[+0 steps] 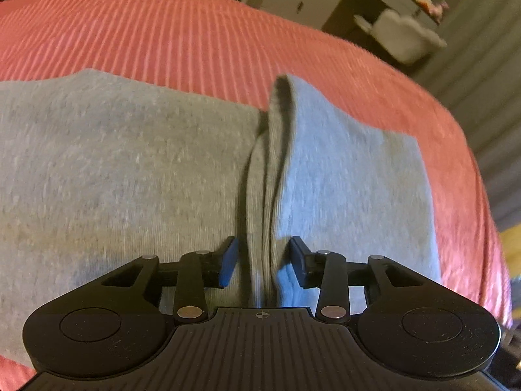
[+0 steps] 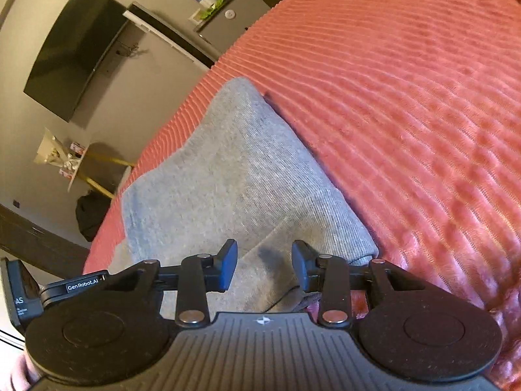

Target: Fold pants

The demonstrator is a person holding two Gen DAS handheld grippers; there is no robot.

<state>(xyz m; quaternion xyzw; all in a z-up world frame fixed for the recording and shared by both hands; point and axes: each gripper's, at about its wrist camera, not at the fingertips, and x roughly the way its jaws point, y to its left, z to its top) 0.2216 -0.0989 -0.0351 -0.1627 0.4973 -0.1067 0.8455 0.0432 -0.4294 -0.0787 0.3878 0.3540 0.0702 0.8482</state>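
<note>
Left gripper (image 1: 263,260): released, jaws parted, blue-faced pads (image 1: 229,262) set either side of a raised ridge (image 1: 276,137) of cloth without visibly clamping it. Judged purpose of this placement: straddling the ridge so that closing would pinch both layers at once for the next fold. Ridge running from between the pads toward 12 o'clock, standing upright with a rounded, looped top end near 1 o'clock. Pants (image 1: 130,169): grey knit jersey, soft, fine-ribbed and slightly heathered, lying flat from 9 o'clock to 3 o'clock, square-cornered at the 3 o'clock edge. Bedspread (image 1: 162,32) beneath: coral-red, plush, corded in parallel ribs, filling 10 to 2 o'clock. Right gripper (image 2: 264,265): likewise released, jaws parted, hovering above the near end of the pants (image 2: 228,169) with nothing between the pads; contact with the cloth not determinable. Judged purpose: positioned over a layered edge, ready to take a second hold. Here the pants tapering away toward 11 o'clock as a compact, already doubled bundle, a diagonal layer edge crossing just ahead of the pads. Bedspread (image 2: 407,97) from 12 to 4 o'clock, with the pants near its 9 o'clock border. Expect limp, slippery handling; grip deep across all layers.
</note>
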